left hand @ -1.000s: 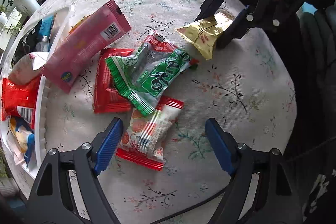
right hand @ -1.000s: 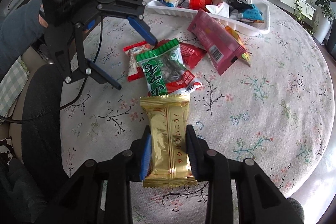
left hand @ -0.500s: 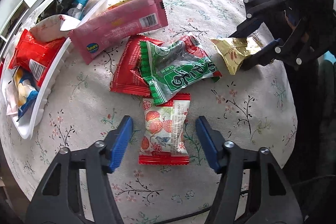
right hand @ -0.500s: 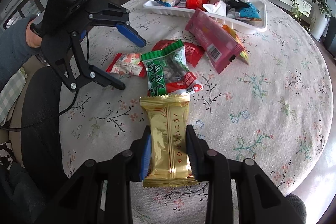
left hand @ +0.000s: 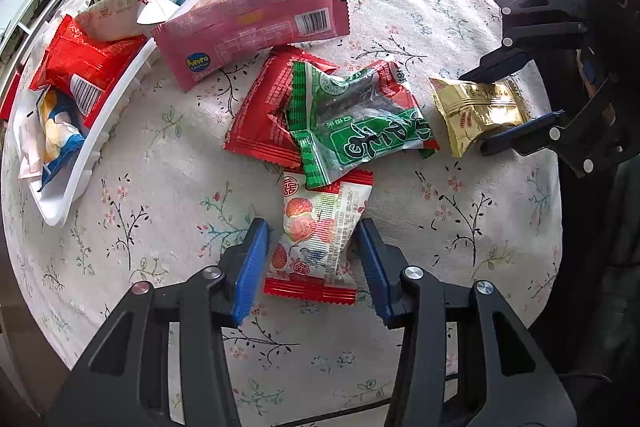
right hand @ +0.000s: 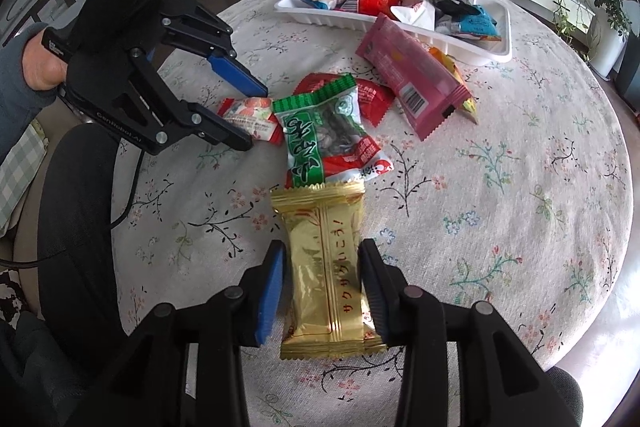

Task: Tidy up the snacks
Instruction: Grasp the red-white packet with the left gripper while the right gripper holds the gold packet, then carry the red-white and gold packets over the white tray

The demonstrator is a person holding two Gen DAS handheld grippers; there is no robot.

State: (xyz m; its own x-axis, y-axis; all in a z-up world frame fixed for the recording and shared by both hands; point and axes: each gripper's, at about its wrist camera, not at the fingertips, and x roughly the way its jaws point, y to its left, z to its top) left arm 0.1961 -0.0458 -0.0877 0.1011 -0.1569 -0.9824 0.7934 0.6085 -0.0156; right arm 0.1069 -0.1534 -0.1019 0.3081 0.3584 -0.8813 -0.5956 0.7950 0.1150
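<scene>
Strawberry packet (left hand: 320,235): lies flat on the tabletop (left hand: 460,227) directly between the fingers of the left claw (left hand: 312,259), with its long axis along the fingers; its red crimped end is nearest the claw's body, and its far end is tucked under the green packet (left hand: 352,131).
Left claw: open, with the blue pads on both sides of the strawberry packet; I cannot tell whether they touch it yet.
Gold packet (right hand: 326,275): sits between the fingers of the right claw (right hand: 322,287), long axis also along the fingers, far end just beside the green packet.
Right claw: closed on the gold packet, both pads against its long edges.
White tray (right hand: 400,23): ahead of the right claw, beyond the pile; ahead and to the left of the left claw.
Nearer claw: the left for the strawberry packet, the right for the gold packet.
Key relation: the overlap at the far end, so I judge the strawberry packet should be drawn back toward the left claw before lifting.
</scene>
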